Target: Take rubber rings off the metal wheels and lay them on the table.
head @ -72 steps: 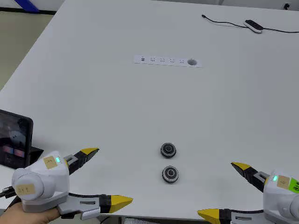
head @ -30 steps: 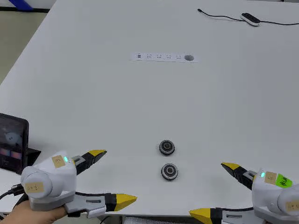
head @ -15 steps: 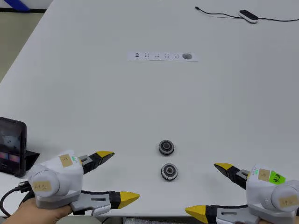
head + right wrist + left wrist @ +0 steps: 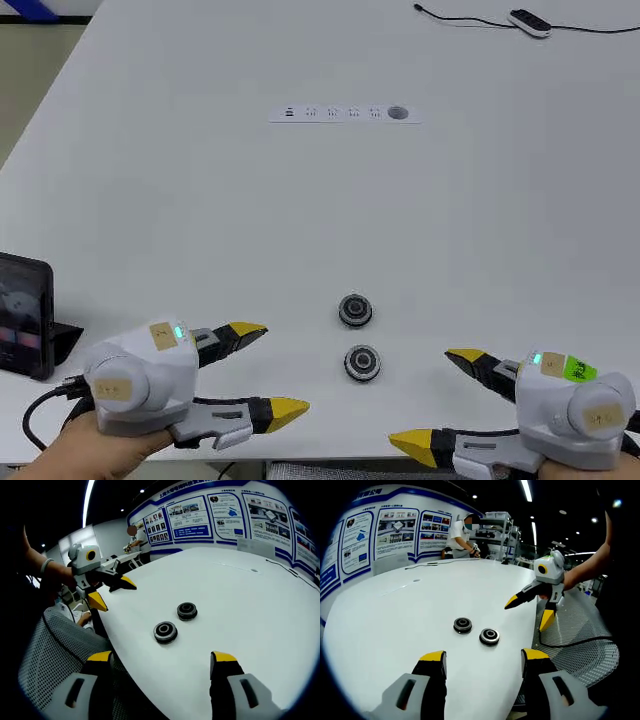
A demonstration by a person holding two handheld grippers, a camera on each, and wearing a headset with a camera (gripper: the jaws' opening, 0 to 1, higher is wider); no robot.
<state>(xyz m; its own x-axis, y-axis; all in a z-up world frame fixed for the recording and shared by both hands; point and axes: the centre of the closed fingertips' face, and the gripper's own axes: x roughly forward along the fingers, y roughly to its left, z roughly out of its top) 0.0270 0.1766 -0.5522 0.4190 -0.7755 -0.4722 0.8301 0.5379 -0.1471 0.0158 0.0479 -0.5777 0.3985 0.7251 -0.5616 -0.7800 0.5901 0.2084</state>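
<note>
Plainly had nothing gripped: held left gripper (image 4: 283, 367) spread wide and empty at near left, right gripper (image 4: 420, 397) spread the same at near right. Found two wheels between them by the table's (image 4: 300, 200) near edge, near wheel (image 4: 362, 363) just this side of far wheel (image 4: 355, 310), not touching, rings apparently on. Judged it best to pin one wheel flat with one claw, then pinch its ring at the outer rim and peel upward (lifting, not dragging). Could not tell rubber from metal at this size.
</note>
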